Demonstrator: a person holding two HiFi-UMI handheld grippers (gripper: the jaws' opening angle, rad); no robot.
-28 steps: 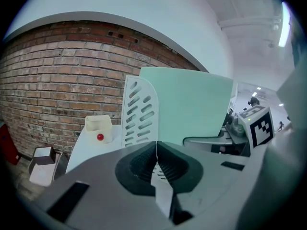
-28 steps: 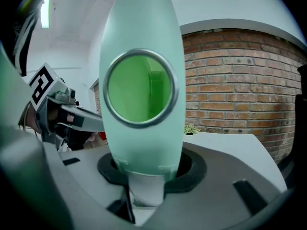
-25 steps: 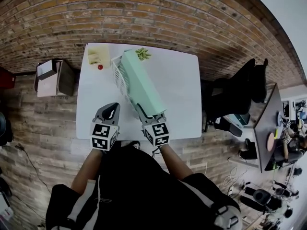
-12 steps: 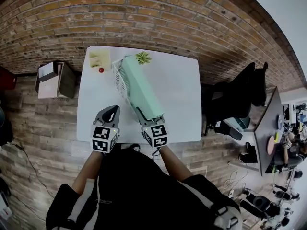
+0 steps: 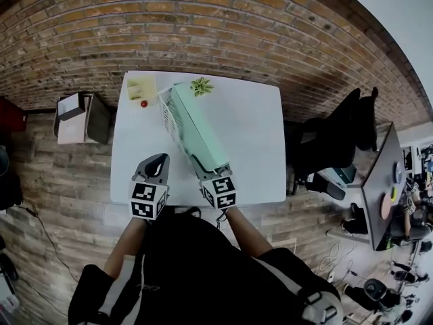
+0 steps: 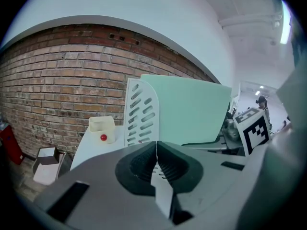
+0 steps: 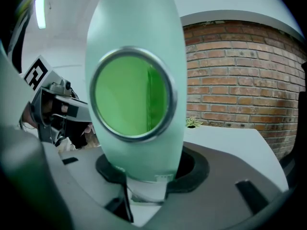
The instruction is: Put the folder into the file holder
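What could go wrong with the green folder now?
The right gripper has just been opening with the folder between its jaws. The folder reaches past the file holder, so once freed it might tip or slide out. Pulling back crookedly could snag it and drag the holder.

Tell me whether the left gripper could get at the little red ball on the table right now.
Probably yes. The left gripper, fingers shut, sits at the near edge of the table, and bare surface lies between it and the red ball; the file holder and folder stand right of that path.
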